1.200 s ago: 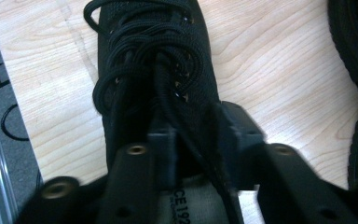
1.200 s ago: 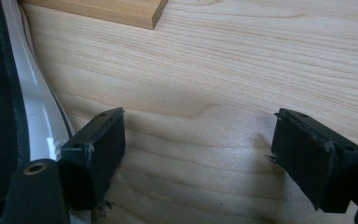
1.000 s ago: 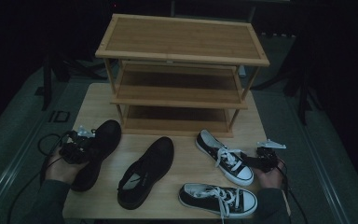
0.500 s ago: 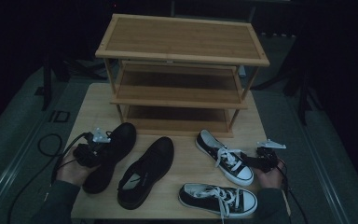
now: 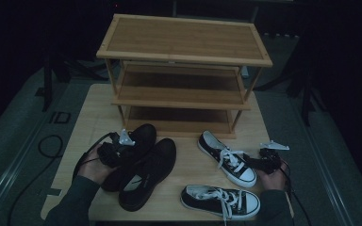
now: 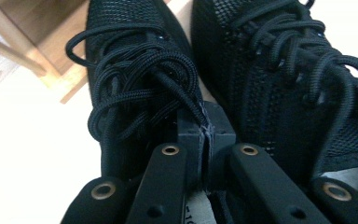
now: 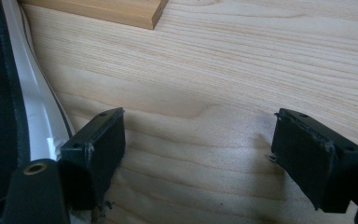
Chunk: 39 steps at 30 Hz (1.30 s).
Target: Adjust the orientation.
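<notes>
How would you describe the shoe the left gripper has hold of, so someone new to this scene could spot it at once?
Start at the wooden three-tier shoe rack at the back of the table. In front of its left end lie two black shoes side by side. The held black shoe is the left one, toe nearest the rack, with the left gripper shut on its laces; the other black shoe lies free.

Black tongs (image 6: 206,135) — brass-ringed screws, trailing cables — dark sleeves (image 5: 73,200).
</notes>
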{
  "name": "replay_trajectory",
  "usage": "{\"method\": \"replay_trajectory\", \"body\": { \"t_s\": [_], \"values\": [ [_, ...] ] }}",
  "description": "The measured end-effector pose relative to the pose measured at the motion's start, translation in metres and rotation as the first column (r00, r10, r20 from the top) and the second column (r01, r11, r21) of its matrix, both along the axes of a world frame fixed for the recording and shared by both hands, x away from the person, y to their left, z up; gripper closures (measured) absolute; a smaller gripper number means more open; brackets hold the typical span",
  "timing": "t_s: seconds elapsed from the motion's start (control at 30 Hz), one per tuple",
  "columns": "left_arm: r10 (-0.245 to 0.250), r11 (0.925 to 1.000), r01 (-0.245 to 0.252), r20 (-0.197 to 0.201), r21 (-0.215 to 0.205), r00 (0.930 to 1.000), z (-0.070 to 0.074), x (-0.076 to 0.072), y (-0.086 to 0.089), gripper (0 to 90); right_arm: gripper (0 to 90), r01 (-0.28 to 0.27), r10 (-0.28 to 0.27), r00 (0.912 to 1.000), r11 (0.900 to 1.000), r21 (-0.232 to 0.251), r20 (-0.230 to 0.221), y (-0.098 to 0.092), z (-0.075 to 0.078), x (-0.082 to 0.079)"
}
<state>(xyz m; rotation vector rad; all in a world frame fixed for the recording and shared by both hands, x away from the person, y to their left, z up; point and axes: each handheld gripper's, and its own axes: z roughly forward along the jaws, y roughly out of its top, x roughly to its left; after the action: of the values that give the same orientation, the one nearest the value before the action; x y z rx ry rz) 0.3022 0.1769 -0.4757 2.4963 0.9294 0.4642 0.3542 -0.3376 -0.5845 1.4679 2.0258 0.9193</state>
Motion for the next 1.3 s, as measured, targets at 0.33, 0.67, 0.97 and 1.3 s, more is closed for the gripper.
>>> {"method": "replay_trajectory", "body": {
  "t_s": [0.33,0.67,0.97,1.3],
  "values": [
    [0.003,0.9963,-0.009,-0.072,-0.085,0.9974,0.004,-0.002,0.008,76.3,17.1,0.000,0.000,1.0000,1.000,-0.001,0.000,0.000,0.000,0.000],
    [0.041,0.9906,-0.053,-0.094,-0.126,0.9947,0.012,-0.003,0.010,87.8,17.1,0.000,0.000,1.0000,1.000,-0.001,0.000,0.000,0.000,0.000],
    [0.051,0.9827,-0.069,-0.104,-0.172,0.9933,0.014,-0.005,0.018,65.8,17.1,0.000,0.000,1.0000,1.000,-0.001,0.000,0.000,0.000,0.000],
    [0.093,0.9690,-0.103,-0.057,-0.225,0.9940,0.027,-0.014,0.028,50.7,17.1,0.000,0.000,1.0000,1.000,0.000,0.000,0.000,0.000,0.000]
  ]
}}
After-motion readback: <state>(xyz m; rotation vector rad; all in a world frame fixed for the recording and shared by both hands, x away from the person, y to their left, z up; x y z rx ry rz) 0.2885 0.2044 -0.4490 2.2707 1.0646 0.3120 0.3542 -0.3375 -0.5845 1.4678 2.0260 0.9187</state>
